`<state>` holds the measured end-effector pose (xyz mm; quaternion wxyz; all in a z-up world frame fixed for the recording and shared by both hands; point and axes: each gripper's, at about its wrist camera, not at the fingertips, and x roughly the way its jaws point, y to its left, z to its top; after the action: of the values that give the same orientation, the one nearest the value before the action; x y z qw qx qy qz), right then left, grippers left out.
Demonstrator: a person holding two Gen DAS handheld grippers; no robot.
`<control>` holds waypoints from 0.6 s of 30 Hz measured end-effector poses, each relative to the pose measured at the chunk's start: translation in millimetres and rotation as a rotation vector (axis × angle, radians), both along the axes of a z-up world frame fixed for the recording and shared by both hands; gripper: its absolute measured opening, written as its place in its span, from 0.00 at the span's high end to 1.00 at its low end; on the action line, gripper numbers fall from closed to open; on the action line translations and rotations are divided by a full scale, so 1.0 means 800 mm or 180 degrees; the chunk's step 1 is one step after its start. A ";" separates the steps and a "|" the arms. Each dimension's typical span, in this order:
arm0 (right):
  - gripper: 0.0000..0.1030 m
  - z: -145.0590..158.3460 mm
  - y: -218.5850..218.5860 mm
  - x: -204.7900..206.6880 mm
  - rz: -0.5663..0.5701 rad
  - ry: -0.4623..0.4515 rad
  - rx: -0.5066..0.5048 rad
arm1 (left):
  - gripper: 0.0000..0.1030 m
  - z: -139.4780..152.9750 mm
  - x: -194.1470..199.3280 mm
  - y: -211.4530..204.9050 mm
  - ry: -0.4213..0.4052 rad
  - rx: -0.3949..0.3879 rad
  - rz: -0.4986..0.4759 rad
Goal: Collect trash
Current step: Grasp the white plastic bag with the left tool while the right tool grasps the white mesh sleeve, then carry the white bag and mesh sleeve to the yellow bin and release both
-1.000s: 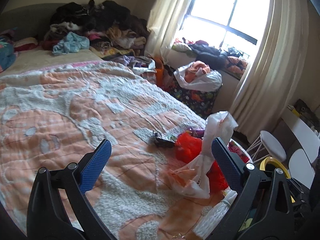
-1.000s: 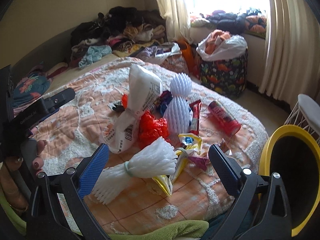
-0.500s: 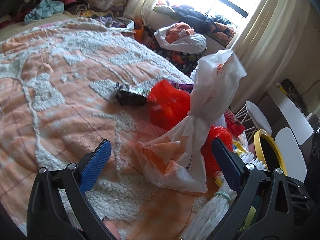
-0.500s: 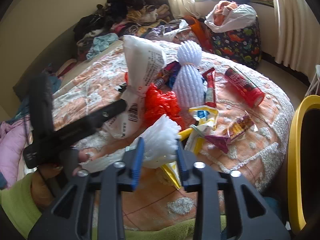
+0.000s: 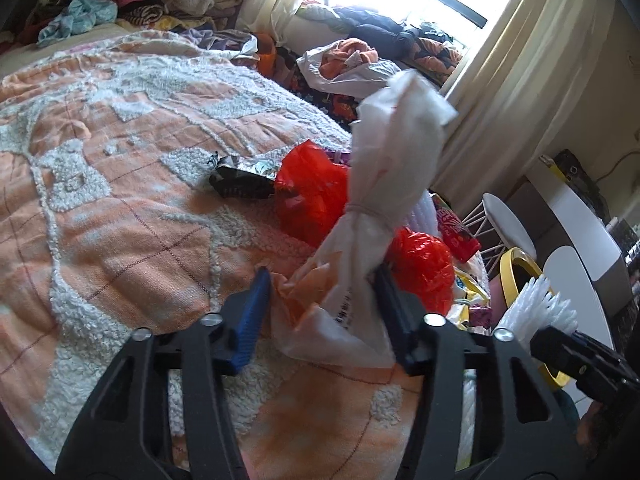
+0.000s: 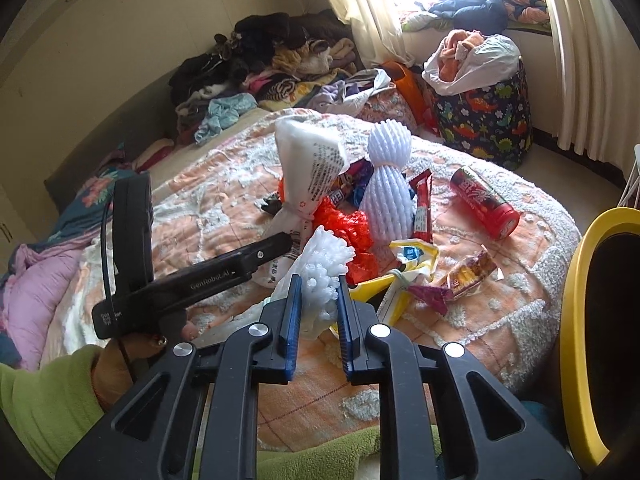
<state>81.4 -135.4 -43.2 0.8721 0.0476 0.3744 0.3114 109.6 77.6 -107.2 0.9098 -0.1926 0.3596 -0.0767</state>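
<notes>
**Two grips on soft trash, bin off to the right**

The biggest risk sits with the left gripper point(image 5: 322, 312): its jaws are partly closed around the lower folds of the tied white plastic bag point(image 5: 384, 200), whose knotted neck and flared top rise just ahead of the fingers. From the left wrist view I cannot tell whether both pads truly bite the film or only bracket it. If they hold loose film alone, the bag could slide out on lifting, or drag the red plastic bags point(image 5: 316, 196) touching it on its far side and right.

The right gripper point(image 6: 318, 312) is pinching the white foam net sleeve point(image 6: 320, 276) between nearly closed jaws. Foam compresses and springs, so a shallow pinch may let it pop free; it also lies on the yellow wrappers point(image 6: 404, 264) just ahead and right of the fingertips, which might come along or scatter.

The yellow-rimmed bin point(image 6: 576, 320), to the right of the right gripper, shows a dark interior; nothing inside can be made out. Far ahead and right, a dinosaur-print hamper point(image 6: 488, 120) holds a white bag stuffed with orange cloth.

Remaining trash ahead of the right gripper: a second foam net point(image 6: 388, 188), a red can point(image 6: 484, 204), snack wrappers point(image 6: 472, 272).
</notes>
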 end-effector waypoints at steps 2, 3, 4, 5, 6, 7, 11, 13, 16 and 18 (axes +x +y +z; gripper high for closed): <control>0.85 0.004 -0.003 -0.002 -0.0010 -0.0027 0.0033 | 0.68 0.005 -0.004 -0.001 -0.0035 -0.0005 0.0014; 0.85 0.007 -0.006 -0.003 -0.0018 -0.0045 0.0057 | 0.69 0.008 -0.007 -0.001 -0.0055 -0.0011 0.0026; 0.85 0.010 -0.009 -0.004 -0.0020 -0.0062 0.0075 | 0.70 0.012 -0.010 -0.001 -0.0084 -0.0017 0.0032; 0.85 0.012 -0.010 -0.005 -0.0022 -0.0082 0.0092 | 0.72 0.017 -0.014 -0.002 -0.0114 -0.0018 0.0039; 0.85 0.016 -0.015 -0.006 -0.0033 -0.0108 0.0111 | 0.73 0.022 -0.018 -0.001 -0.0150 -0.0018 0.0046; 0.85 0.018 -0.017 -0.006 -0.0037 -0.0126 0.0121 | 0.73 0.030 -0.023 -0.001 -0.0208 -0.0019 0.0046; 0.85 0.029 -0.036 -0.009 -0.0102 -0.0209 0.0184 | 0.73 0.060 -0.037 -0.007 -0.0396 0.0038 0.0035; 0.85 0.035 -0.045 -0.010 -0.0159 -0.0229 0.0223 | 0.73 0.071 -0.042 -0.012 -0.0452 0.0043 0.0018; 0.85 0.043 -0.060 -0.011 -0.0247 -0.0272 0.0268 | 0.73 0.082 -0.042 -0.019 -0.0483 0.0011 -0.0008; 0.85 0.049 -0.071 -0.011 -0.0314 -0.0297 0.0280 | 0.73 0.086 -0.042 -0.024 -0.0496 0.0009 -0.0032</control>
<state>73.0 -191.9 -3.8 0.8999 0.0897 0.3166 0.2861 75.9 58.5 -38.2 0.9349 -0.1829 0.2888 -0.0955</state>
